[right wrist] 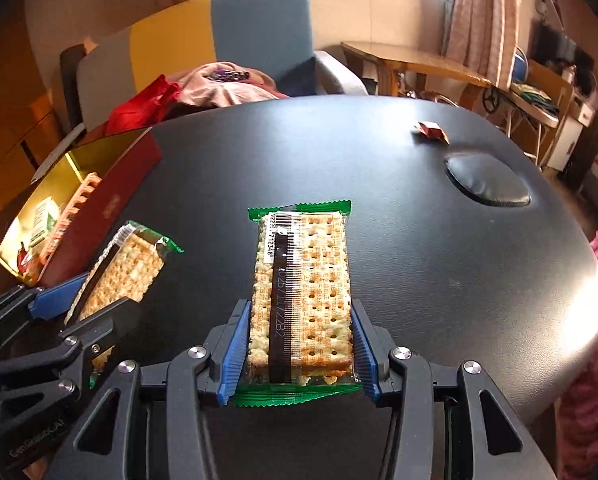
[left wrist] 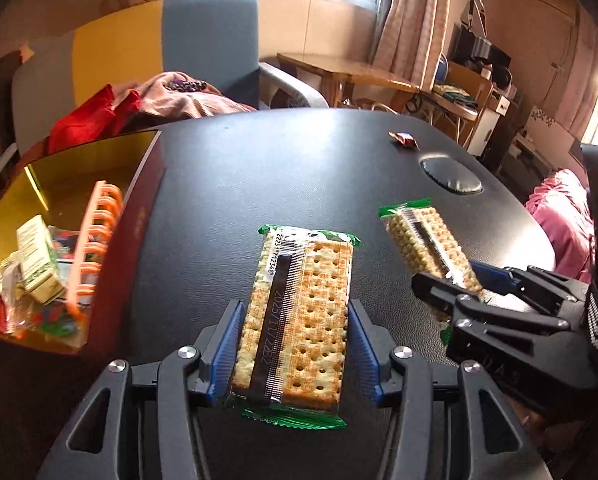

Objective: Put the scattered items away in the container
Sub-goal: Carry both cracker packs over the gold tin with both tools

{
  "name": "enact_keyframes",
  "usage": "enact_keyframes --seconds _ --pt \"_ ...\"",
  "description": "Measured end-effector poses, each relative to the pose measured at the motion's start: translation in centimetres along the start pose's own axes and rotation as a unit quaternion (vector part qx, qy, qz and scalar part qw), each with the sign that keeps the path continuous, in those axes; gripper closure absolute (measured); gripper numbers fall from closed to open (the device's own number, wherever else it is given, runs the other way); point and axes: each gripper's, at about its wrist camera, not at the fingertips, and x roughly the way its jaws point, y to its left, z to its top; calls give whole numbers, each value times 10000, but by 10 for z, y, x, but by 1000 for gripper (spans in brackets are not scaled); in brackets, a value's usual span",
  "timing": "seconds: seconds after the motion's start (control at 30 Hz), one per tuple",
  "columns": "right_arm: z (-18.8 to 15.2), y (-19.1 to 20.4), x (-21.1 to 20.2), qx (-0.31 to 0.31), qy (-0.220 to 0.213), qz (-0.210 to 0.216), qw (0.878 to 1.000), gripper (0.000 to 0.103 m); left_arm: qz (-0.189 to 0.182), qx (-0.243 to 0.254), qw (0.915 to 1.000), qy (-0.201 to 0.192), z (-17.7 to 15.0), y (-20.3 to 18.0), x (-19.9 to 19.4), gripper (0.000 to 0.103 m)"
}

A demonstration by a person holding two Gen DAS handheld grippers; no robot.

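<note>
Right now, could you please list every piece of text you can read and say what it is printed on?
"2025/11/22B2": seam of the left pack, and again on the right pack.
"...12348": white sticker on each pack; the leading digits are unclear.
"GenRobot.AI", partly blurred: left hand-held gripper.
Box wall mark and carton print: too blurred.

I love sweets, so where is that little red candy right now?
The red candy lies alone on the far side of the black table, just beyond the round black pad, far from the box.
</note>
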Motion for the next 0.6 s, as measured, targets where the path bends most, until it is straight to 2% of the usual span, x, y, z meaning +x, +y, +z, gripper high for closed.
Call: enact_keyframes --seconds 0.17,0.33,0.6 --pt "0 18 -10 -99 -82 158 9998 55 51 -188 9998 -110 -4 15 -16 51" --pt "8 41 -17 -208 -156 453 9986 55 286 -460 9980 -317 -4 42 -38 51" --pt "41 120 -20 -822 -352 1104 9899 55 882 -1196 9874 -542 -1 117 -66 51"
